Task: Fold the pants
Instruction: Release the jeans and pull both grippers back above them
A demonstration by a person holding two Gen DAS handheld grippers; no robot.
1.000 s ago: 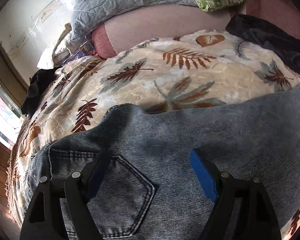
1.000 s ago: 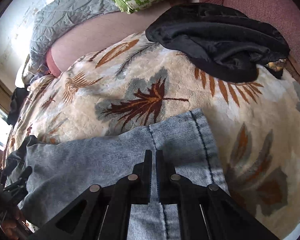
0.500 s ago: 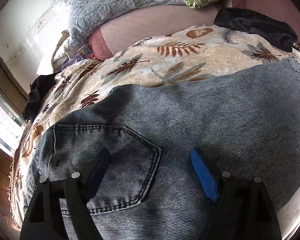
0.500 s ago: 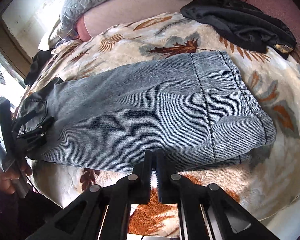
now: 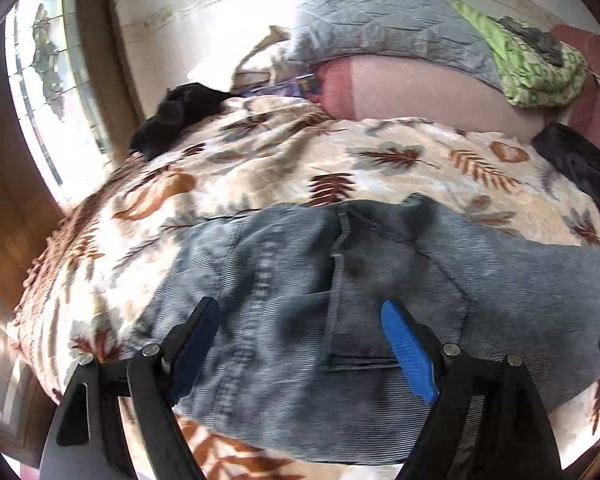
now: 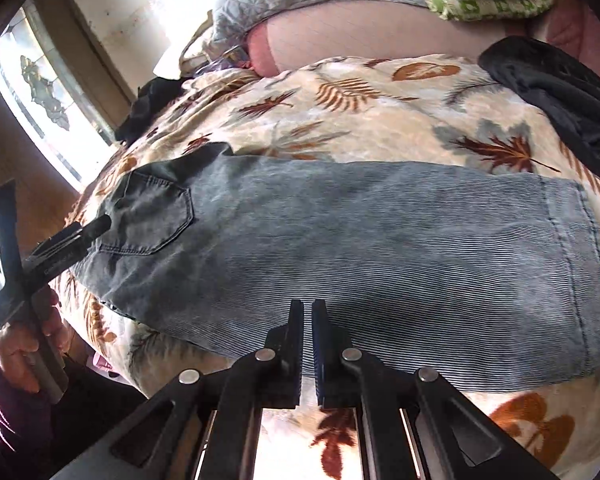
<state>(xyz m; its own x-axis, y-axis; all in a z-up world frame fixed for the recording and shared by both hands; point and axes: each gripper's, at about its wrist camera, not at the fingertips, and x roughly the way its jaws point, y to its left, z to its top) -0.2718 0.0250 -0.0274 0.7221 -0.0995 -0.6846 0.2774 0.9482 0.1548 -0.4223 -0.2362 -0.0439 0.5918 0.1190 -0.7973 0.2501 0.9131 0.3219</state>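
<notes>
The grey-blue jeans (image 6: 360, 240) lie folded lengthwise across the leaf-print blanket (image 6: 340, 120), with the waist and back pocket (image 6: 152, 216) at the left and the hems at the right. My right gripper (image 6: 308, 312) is shut and holds nothing. It hovers over the near edge of the legs. My left gripper (image 5: 300, 320) is open above the waist end of the jeans (image 5: 300, 272), with only cloth below its blue pads. In the right wrist view a hand (image 6: 20, 348) holds it beside the pocket.
A black garment (image 6: 560, 92) lies on the blanket to the far right, another black cloth (image 5: 172, 116) at the far left. Behind them are a pink cushion (image 5: 420, 92), a grey quilt (image 5: 380, 20) and folded green cloth (image 5: 532, 68). A window (image 5: 40, 80) is at the left.
Both grippers have drawn back from the jeans and rolled. The right one was low over the hem end and now sees the whole garment. The left one shifted toward the waist end.
</notes>
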